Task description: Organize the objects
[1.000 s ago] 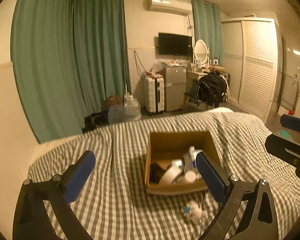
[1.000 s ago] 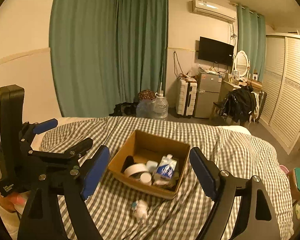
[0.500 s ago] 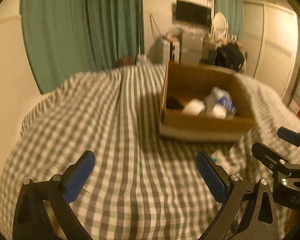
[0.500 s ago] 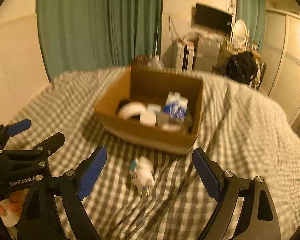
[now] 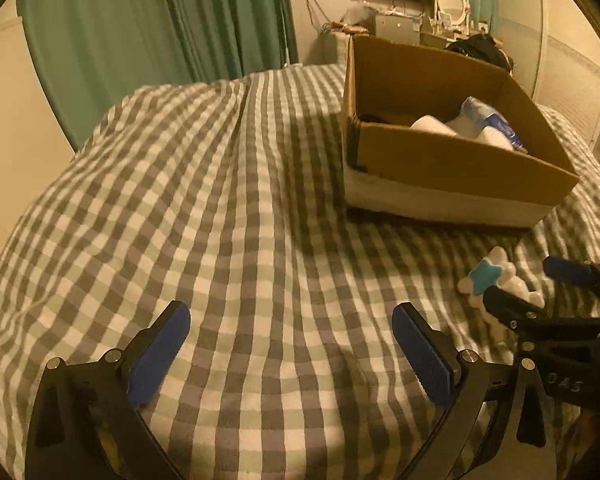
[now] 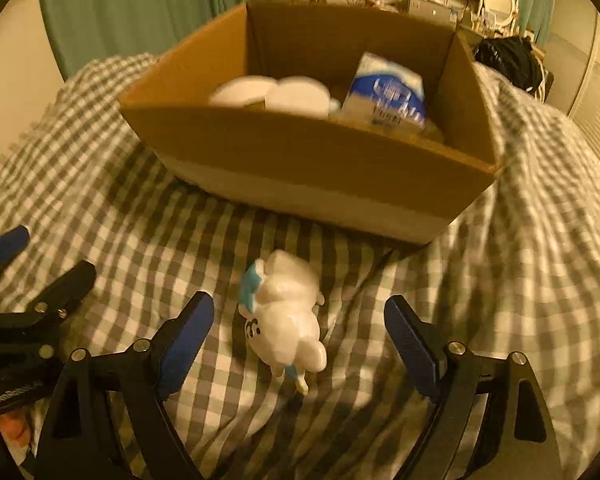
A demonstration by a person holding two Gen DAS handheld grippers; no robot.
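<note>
A small white toy figure with blue trim lies on the checked bedspread just in front of a cardboard box. My right gripper is open, low over the bed, its blue pads on either side of the toy without touching it. The toy also shows in the left wrist view, partly behind the right gripper. My left gripper is open and empty over bare bedspread, left of the toy. The box holds white containers and a blue-and-white carton.
The grey-and-white checked bedspread is soft and wrinkled. Green curtains hang behind the bed. A desk with a mirror, a television and a dark bag stand at the far right of the room.
Both grippers have dropped low and moved forward toward the bed. The right gripper has come down around the white toy; the box now looms close ahead.
</note>
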